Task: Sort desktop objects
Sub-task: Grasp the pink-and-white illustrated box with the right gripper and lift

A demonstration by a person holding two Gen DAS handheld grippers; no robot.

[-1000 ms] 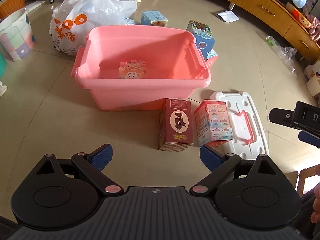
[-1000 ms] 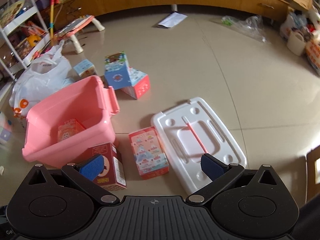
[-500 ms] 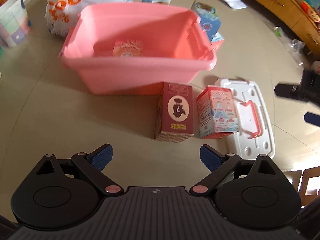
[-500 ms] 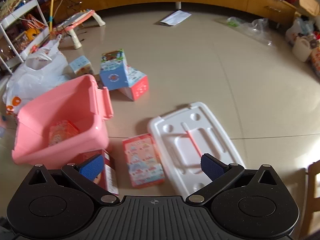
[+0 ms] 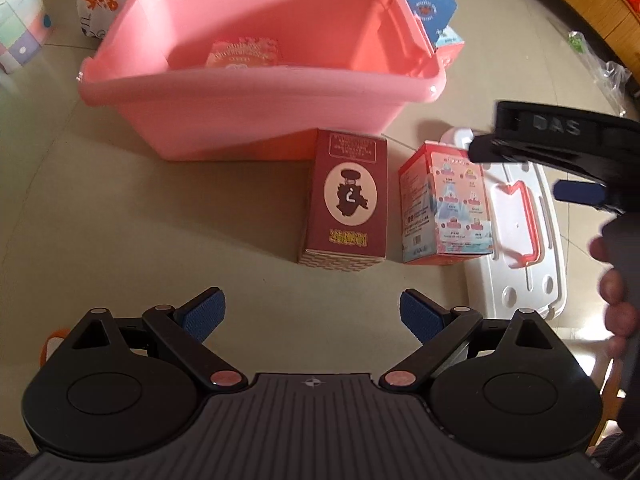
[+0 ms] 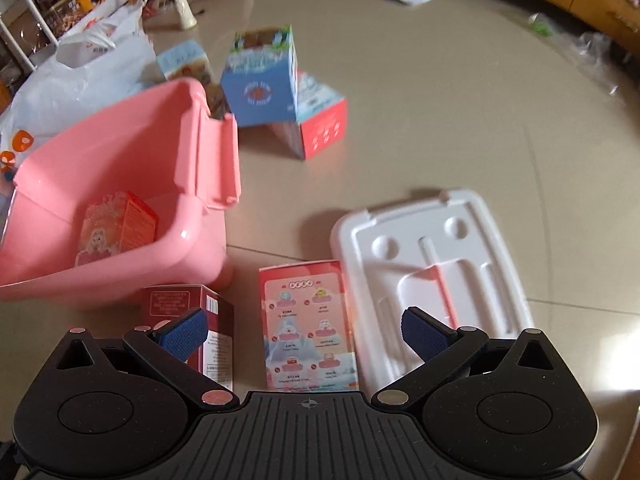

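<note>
Right now your left claw [image 5: 312, 316] hangs spread wide over bare floor [image 5: 120, 216], nothing between its blue pads. Just beyond it the maroon box [image 5: 346, 200] lies flat, its far end against the near wall of the pink bin [image 5: 256, 116]. The pink-and-blue box [image 5: 444, 204] lies just right of it, apart by a narrow gap, with the white lid [image 5: 536, 248] touching its right side. Your right claw [image 6: 306, 334] is spread too, empty, poised above that same pink-and-blue box [image 6: 308, 328]. One pink box [image 6: 116, 228] already sits inside the bin. Further off, a blue box [image 6: 260, 80] leans on a red-ended one [image 6: 320, 120].
</note>
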